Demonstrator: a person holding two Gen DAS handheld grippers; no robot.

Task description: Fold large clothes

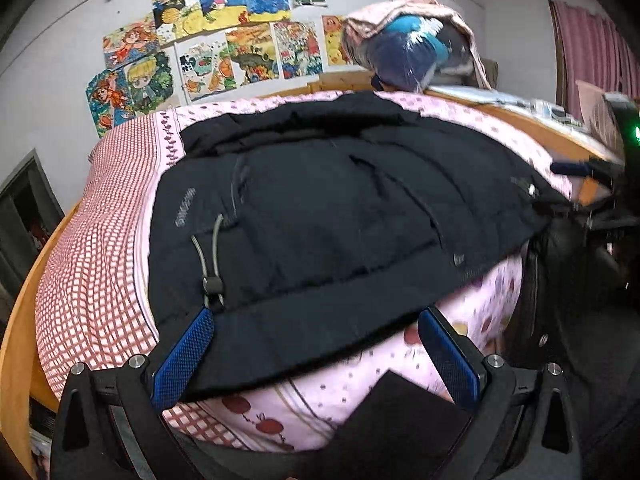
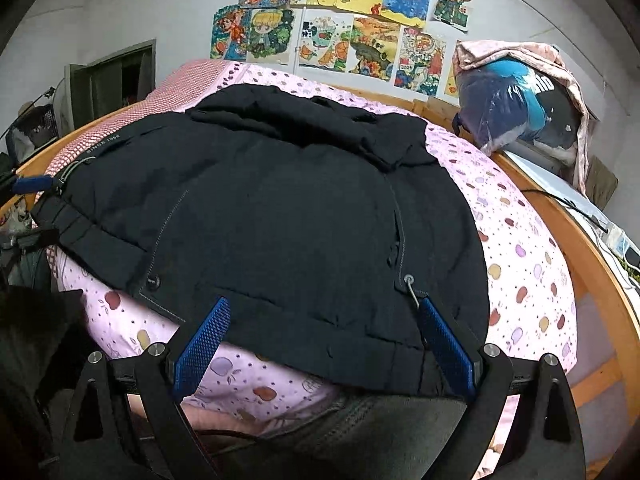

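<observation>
The black coat point(image 1: 320, 208) lies spread on the pink bedspread point(image 2: 520, 264), its hem between both tools' fingers. The left gripper point(image 1: 316, 320) and right gripper point(image 2: 324, 312) gape wide, holding nothing. Each should probably bite the hem's full thickness, evenly, before lifting.

jacket point(image 1: 320, 208): right edge blurred, hem hides the bed point(image 1: 92, 240) | jacket lettering point(image 1: 185, 207): too small to read | bagged bundle point(image 2: 516, 96): contents unclear

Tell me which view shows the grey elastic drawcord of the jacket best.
The left wrist view: the drawcord with its toggle lies on the black jacket, near that gripper's left finger. The right wrist view shows only a small, distant piece of it at the jacket's left edge.
</observation>
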